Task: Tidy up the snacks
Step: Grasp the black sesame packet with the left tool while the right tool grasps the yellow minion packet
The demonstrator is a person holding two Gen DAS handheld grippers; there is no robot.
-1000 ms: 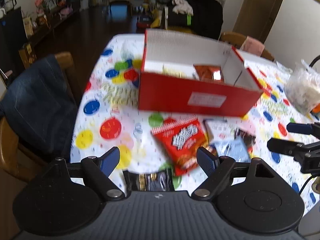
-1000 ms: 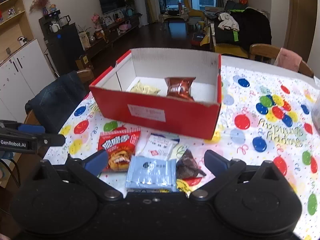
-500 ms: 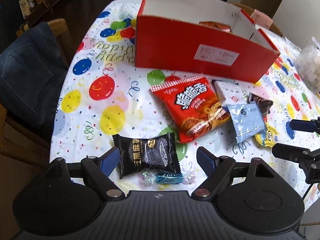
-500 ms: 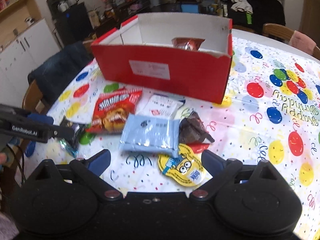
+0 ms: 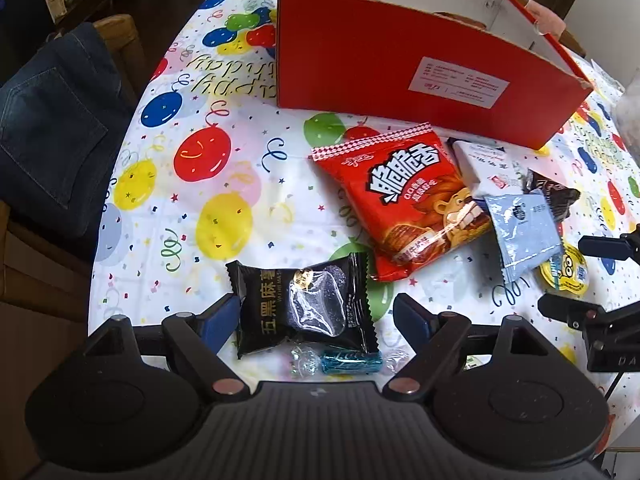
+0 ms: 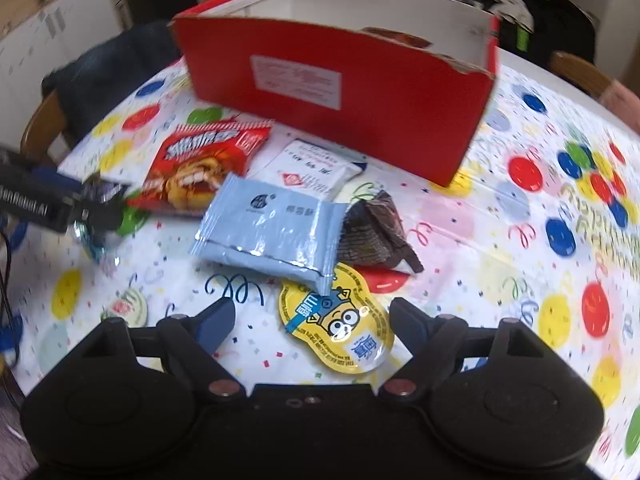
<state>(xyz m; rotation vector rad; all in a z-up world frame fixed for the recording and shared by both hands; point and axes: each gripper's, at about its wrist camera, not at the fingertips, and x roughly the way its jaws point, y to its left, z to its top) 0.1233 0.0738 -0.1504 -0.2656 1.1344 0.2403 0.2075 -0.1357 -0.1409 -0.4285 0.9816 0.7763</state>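
Observation:
A red cardboard box (image 5: 400, 68) stands at the back of the table; it also shows in the right wrist view (image 6: 340, 92). In front of it lie a red chip bag (image 5: 404, 196), a white packet (image 5: 486, 164), a pale blue packet (image 5: 524, 232), a dark brown wrapper (image 5: 554, 194) and a yellow Minion cup (image 5: 564, 276). My left gripper (image 5: 316, 314) is open, its jaws on either side of a black snack packet (image 5: 304, 304), with a blue candy (image 5: 350, 360) just below. My right gripper (image 6: 312, 320) is open, low over the Minion cup (image 6: 336, 324), beside the pale blue packet (image 6: 272, 228).
A balloon-print tablecloth (image 5: 192, 168) covers the table. A chair with a denim jacket (image 5: 52, 128) stands at the left edge. The right gripper shows at the right of the left wrist view (image 5: 592, 276). A clear bag (image 5: 630, 112) sits at far right.
Both grippers have dropped lower and closer to the snacks. The black packet now lies between the left jaws, and the Minion cup between the right jaws. Both stay open.

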